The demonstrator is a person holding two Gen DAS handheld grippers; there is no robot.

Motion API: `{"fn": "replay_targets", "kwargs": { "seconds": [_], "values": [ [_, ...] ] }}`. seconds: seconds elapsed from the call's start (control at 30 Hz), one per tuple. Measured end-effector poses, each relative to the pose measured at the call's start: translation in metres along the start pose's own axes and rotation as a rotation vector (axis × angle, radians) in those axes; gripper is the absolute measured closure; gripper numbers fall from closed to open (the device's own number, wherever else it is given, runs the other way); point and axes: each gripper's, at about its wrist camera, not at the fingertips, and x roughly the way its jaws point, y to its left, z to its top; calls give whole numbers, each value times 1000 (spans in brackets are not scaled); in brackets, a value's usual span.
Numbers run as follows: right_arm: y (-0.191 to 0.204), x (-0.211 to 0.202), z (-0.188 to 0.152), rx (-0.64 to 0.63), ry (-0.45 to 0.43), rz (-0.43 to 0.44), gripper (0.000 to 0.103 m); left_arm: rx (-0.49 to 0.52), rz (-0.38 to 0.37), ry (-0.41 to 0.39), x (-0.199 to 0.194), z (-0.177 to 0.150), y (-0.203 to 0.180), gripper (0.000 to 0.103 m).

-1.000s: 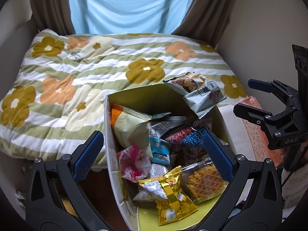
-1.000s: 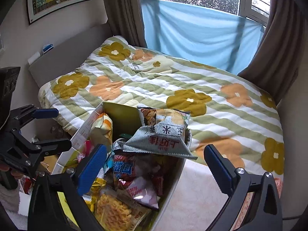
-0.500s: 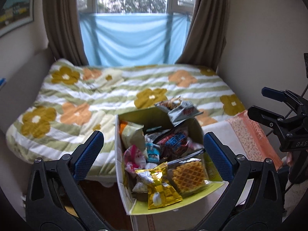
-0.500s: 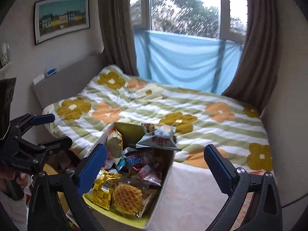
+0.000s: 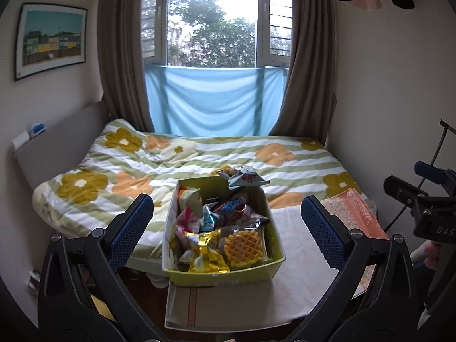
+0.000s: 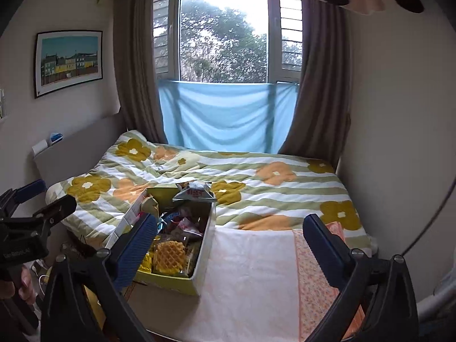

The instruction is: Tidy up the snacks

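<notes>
Snacks sit heaped in a green box point(image 5: 258, 271) at the foot of the bed point(image 5: 199, 159), on a white cloth point(image 5: 299, 259). Left tool point(image 5: 226, 222) hangs wide apart and empty, the box at twelve o'clock between its fingers. Right tool point(image 6: 229, 240) gapes empty too, box at ten o'clock. Waffle pack point(image 5: 243, 246) lies nearest, grey bag point(image 5: 245, 178) perched on the far rim. Brown curtains point(image 5: 122, 57) and blue sheet point(image 5: 213, 99) hang behind.

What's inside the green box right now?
The box is heaped with snack packets: a waffle pack and gold packet in front, a grey bag on top at the back. Lower layers are covered.
</notes>
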Motion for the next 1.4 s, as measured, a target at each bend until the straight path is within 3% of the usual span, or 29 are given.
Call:
{"fn": "replay_targets", "kwargs": {
  "seconds": [0.33,1.4],
  "values": [
    [-10,-23,-16,16,-16,-46,1,5,-2,-33,-28,-16,-19,0],
    [-17,-36,-21,62,-36,-85,1,12,-26,-42,-41,-18,-27,0]
  ]
}}
